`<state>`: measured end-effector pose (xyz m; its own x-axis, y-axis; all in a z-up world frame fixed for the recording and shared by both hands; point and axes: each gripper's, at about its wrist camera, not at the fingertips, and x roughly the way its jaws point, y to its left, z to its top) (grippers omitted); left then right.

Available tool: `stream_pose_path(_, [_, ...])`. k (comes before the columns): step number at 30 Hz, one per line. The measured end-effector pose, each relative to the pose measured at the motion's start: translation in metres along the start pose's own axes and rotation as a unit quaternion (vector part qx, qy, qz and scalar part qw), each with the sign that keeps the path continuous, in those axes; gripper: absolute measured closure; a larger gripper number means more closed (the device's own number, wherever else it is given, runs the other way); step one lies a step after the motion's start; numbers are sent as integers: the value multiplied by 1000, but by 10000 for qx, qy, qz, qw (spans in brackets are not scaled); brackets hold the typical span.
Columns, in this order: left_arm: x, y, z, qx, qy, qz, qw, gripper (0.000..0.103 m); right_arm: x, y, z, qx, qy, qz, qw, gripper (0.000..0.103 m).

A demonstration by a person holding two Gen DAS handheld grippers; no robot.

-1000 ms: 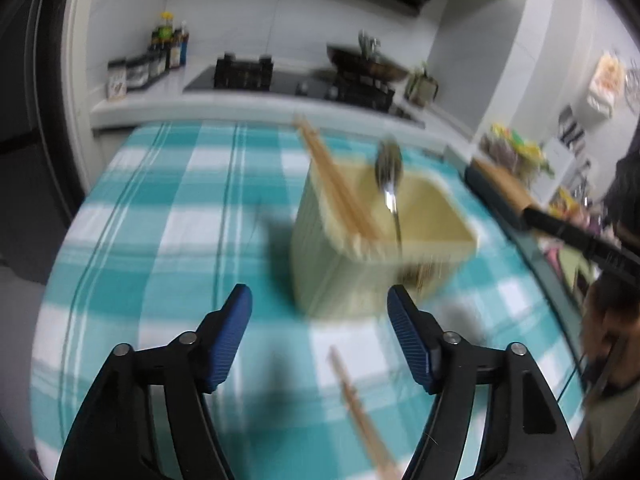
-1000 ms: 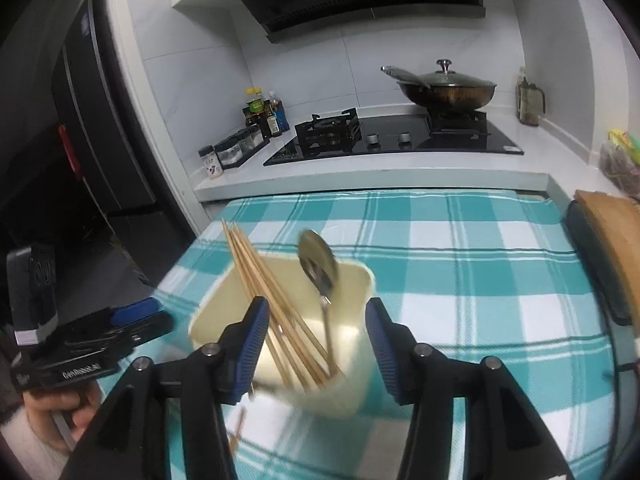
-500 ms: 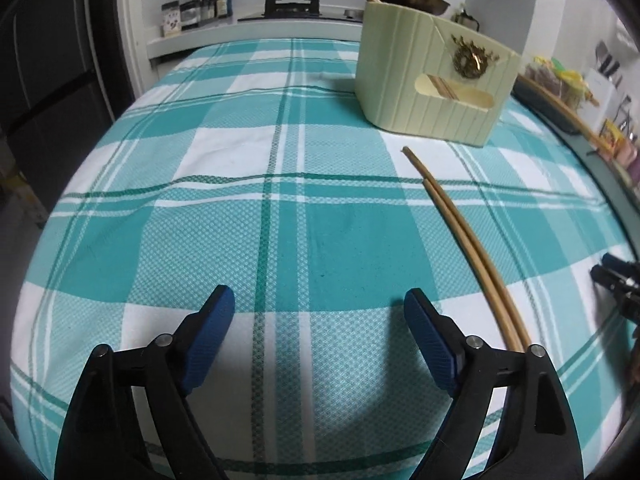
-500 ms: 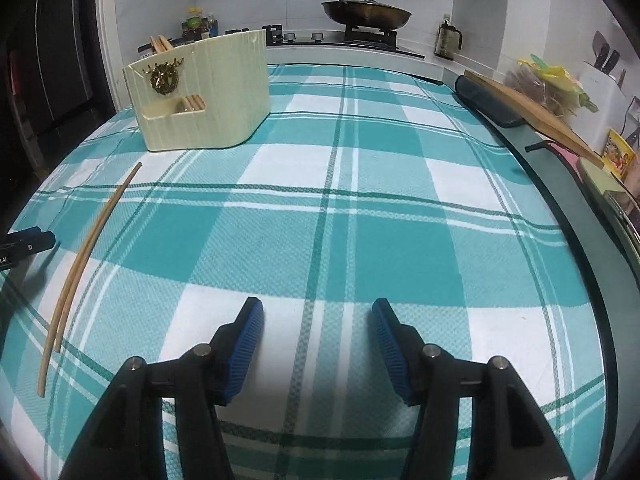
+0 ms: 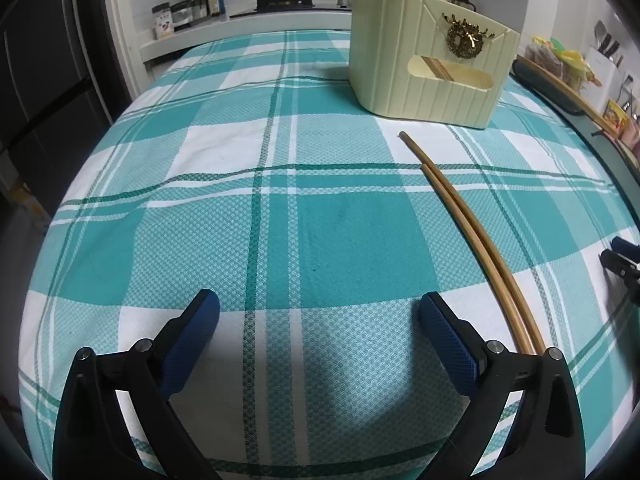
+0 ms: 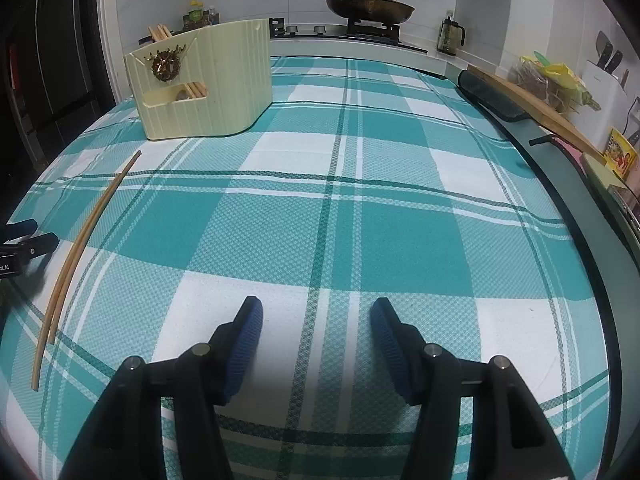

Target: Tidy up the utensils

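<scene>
On the teal-and-white checked tablecloth (image 5: 320, 240) nothing lies between either gripper and the ribbed cream plastic utensil holder (image 5: 424, 60) with its gold deer emblem; a dark lidded frying pan (image 6: 368, 6) sits on the stove behind. The holder's contents are mostly hidden, only wooden stick tops and a sliver through its front window showing. The left gripper (image 5: 320, 316) is opening its jaws wide on nothing, the pair of long bamboo chopsticks (image 5: 476, 240) lying at its one o'clock, while the right gripper (image 6: 316, 320), half open and empty, has them at ten o'clock.
</scene>
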<state>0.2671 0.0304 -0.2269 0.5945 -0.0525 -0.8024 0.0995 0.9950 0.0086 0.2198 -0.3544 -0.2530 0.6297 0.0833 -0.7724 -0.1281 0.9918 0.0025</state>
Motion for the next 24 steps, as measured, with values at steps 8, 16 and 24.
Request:
stream_pose_path(8, [-27,-29,5,-487,-103,-587,9970,5,0,0,0,-6,-2,-3,10000,44])
stream_pose_path(16, [-10,-59,0,-301,112,-235,9992,5,0,0,0,-3,-7,9,10000,44])
stream_pose_path(24, [-4,-61,-4,-105,167,204,9996,1,0,0,0,-5,-9,8,10000,44])
